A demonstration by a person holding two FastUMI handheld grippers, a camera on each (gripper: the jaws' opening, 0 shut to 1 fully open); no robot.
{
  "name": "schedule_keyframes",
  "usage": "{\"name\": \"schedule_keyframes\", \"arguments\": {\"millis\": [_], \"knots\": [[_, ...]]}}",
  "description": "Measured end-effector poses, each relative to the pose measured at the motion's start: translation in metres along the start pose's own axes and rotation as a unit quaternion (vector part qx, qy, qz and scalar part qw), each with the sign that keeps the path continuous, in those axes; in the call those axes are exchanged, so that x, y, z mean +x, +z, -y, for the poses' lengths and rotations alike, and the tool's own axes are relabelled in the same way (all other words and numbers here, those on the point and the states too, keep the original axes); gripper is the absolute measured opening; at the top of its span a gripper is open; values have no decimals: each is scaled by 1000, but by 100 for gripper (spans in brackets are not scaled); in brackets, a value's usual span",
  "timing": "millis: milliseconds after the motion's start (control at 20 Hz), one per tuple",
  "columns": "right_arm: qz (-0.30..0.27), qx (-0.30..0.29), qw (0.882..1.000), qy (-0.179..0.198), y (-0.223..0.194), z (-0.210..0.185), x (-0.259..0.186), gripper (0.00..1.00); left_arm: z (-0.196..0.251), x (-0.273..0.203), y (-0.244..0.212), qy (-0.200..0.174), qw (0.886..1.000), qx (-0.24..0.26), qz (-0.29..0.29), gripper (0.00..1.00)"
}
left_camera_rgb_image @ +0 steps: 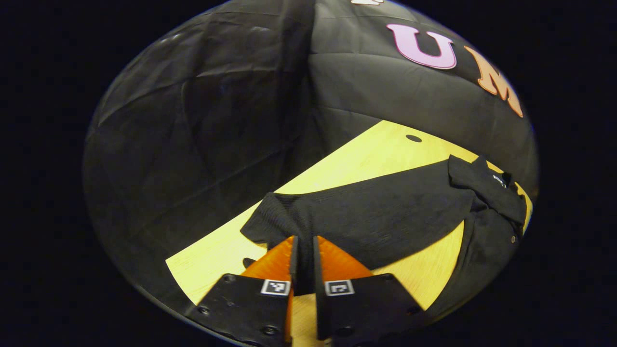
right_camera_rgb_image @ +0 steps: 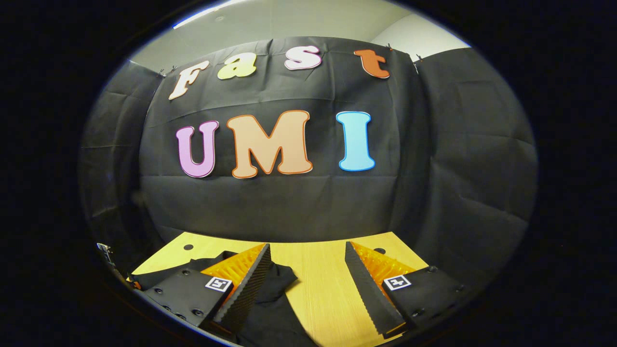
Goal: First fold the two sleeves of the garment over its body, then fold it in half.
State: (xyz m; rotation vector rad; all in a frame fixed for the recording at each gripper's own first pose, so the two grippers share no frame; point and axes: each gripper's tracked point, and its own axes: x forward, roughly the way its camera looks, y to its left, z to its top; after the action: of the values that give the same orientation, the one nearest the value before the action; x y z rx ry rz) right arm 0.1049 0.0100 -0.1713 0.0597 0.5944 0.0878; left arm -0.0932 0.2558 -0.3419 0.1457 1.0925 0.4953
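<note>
No legible text, number or brand name.

Coded signs: each finger mount carries one square black-and-white marker with a block pattern, not characters.
- Left gripper [left_camera_rgb_image: 303, 238]: two markers [left_camera_rgb_image: 275, 287], side by side at lower centre of the left gripper view, one on each mount.
- Right gripper [right_camera_rgb_image: 307, 246]: two markers [right_camera_rgb_image: 218, 283], one at lower left and one at lower right of the right gripper view, one on each mount.

Label: a small white tag [left_camera_rgb_image: 500, 180] sits on the dark garment [left_camera_rgb_image: 376, 212], at the right of the left gripper view. It is too small to read.
</note>
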Motion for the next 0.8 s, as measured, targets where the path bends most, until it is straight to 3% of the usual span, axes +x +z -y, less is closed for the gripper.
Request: {"name": "schedule_keyframes", "arguments": {"millis": [100,300,550,700,800], "knots": [[2,-1,1000,-15,0,13,-4,99,-1,2,-1,11,1000,23,-6,0],[1,10,999,-38,-3,35,-14,98,6,-7,24,5,999,23,22,0],[-2,32,998,-61,-16,68,-28,98,84,-30,111,-83,991,41,98,0],[-4,33,995,-96,-26,106,-46,98,172,-44,172,-153,974,51,161,0],[-4,43,992,-122,-30,135,-63,98,242,-51,189,-202,960,73,181,0]]}}
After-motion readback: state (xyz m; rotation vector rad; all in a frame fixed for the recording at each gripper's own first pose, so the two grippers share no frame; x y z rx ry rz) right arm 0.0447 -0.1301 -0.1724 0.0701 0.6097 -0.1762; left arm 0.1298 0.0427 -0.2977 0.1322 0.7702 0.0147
